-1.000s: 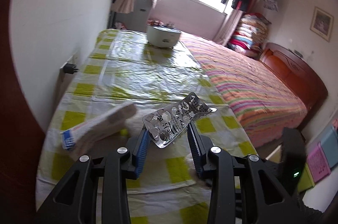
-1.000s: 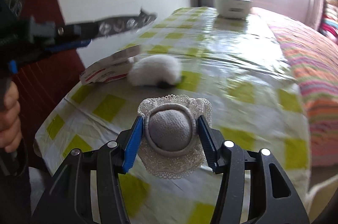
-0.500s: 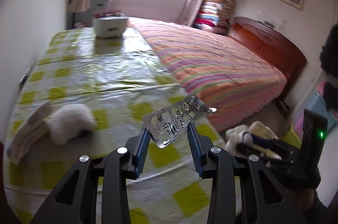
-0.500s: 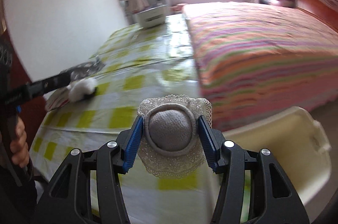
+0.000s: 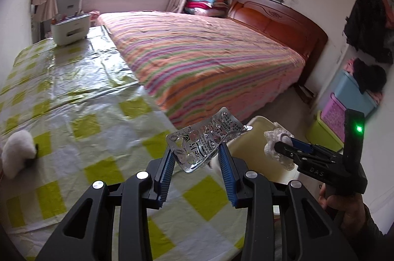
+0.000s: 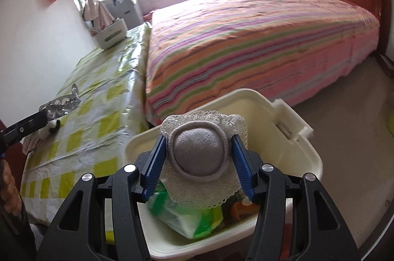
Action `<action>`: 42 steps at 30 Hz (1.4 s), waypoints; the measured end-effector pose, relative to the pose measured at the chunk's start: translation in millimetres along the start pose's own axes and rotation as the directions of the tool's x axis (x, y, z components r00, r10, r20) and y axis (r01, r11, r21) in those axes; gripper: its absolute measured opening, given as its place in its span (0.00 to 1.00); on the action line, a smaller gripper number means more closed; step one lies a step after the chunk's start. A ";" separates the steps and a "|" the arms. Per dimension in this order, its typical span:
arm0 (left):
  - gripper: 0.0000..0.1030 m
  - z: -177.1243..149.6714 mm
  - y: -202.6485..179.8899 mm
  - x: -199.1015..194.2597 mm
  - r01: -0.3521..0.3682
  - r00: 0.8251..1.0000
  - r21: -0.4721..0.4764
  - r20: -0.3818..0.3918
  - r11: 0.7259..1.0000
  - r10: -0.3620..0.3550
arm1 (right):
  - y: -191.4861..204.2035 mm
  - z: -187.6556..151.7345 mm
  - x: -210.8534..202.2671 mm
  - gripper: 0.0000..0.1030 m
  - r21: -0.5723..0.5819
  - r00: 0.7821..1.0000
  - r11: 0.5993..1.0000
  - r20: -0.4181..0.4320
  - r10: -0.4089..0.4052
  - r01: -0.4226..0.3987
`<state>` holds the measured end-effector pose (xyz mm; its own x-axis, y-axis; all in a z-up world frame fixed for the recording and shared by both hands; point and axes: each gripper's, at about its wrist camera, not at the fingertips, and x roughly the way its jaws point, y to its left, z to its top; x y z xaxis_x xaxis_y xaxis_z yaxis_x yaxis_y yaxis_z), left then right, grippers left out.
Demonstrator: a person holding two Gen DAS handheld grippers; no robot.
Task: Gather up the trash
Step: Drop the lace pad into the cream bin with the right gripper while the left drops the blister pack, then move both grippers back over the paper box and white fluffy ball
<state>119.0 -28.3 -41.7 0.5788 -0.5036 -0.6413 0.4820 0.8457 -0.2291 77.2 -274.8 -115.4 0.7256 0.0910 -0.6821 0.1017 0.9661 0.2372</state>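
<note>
A bed [image 5: 204, 59] with a striped cover fills the room ahead of both claws, its wooden headboard [image 5: 278, 17] at the far end. Just left of it, and under the left gripper [image 5: 197, 162], runs a table [image 5: 73, 93] in a shiny yellow-and-white checked cloth; at its far end, well ahead of that claw, stands a white container [image 5: 70, 29]. Directly below the right gripper [image 6: 198, 163] sits a cream plastic bin [image 6: 290, 138], open at the top, with a green plastic wrapper [image 6: 182, 214] and an orange scrap [image 6: 237, 209] inside. In the left wrist view the same bin [image 5: 248, 140] shows just right of the left claw, off the table's edge. Far to the left of the left claw a white fluffy lump [image 5: 16, 154] lies on the cloth.

The right claw has its blue pads [image 6: 154, 167] about halfway apart around a grey round pad with a lace edge [image 6: 199, 155]; its jaws have just been opening, a narrow gap shows on each side, and the pad sits between them over the bin. The left claw is closed narrowly on a crumpled silver blister pack [image 5: 204, 138], which sticks up and forward from between its pads, above the table's near right corner and beside the bin. A hand [image 5: 342, 209] grips the right tool's handle
</note>
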 end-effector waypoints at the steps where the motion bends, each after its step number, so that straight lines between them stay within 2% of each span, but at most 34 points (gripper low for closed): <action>1: 0.34 0.2 -5.1 2.6 0.005 1.000 0.006 -0.004 1.000 -0.005 | -1.9 -0.5 -1.1 0.53 0.009 1.000 1.000 0.000 0.000 0.000; 2: 0.34 0.0 -8.7 4.6 0.011 1.000 0.012 -0.008 1.000 -0.011 | -4.0 -1.3 -1.8 0.54 0.019 1.000 1.000 0.001 0.001 -0.001; 4: 0.34 0.2 -18.4 10.6 0.022 1.000 0.025 -0.019 0.999 -0.022 | -9.1 0.4 -4.3 0.63 0.043 1.000 0.999 0.010 0.012 -0.013; 13: 0.34 -4.0 -55.3 38.6 0.054 0.996 0.084 -0.072 0.995 -0.048 | -35.6 -0.6 -38.5 0.65 0.120 0.995 0.992 0.099 0.026 -0.038; 26: 0.36 -15.4 -111.3 72.4 0.113 0.985 0.178 -0.153 0.977 -0.086 | -64.8 -20.3 -59.2 0.65 0.177 0.990 0.983 0.142 0.024 -0.050; 29: 0.36 -17.2 -118.7 74.2 0.119 0.985 0.193 -0.149 0.974 -0.091 | -68.5 -21.0 -64.2 0.65 0.183 0.988 0.982 0.151 0.018 -0.046; 31: 0.40 -17.6 -123.1 76.5 0.133 0.982 0.196 -0.156 0.972 -0.103 | -69.3 -22.0 -66.5 0.65 0.184 0.988 0.982 0.152 0.019 -0.048; 33: 0.67 -18.6 -128.1 78.9 0.131 0.983 0.205 -0.154 0.970 -0.100 | -69.6 -23.0 -68.0 0.65 0.188 0.987 0.981 0.158 0.025 -0.055; 34: 0.70 -19.3 -129.6 78.2 0.125 0.985 0.208 -0.140 0.970 -0.097 | -69.4 -23.2 -68.8 0.65 0.188 0.987 0.980 0.159 0.027 -0.057; 40: 0.71 -17.8 -135.1 62.2 0.108 0.993 0.256 -0.083 0.961 -0.089 | -60.2 -18.5 -71.2 0.65 0.171 0.985 0.982 0.167 0.047 -0.076; 42: 0.72 -15.1 -128.8 53.4 0.074 0.997 0.261 -0.053 0.962 -0.063 | -51.3 -13.3 -70.5 0.65 0.156 0.984 0.984 0.168 0.064 -0.091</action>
<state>77.9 -161.5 -57.5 0.5119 -0.5455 -0.6636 0.6788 0.7303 -0.0767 11.8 -327.6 -88.7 0.8348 0.1109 -0.5393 0.1403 0.9044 0.4030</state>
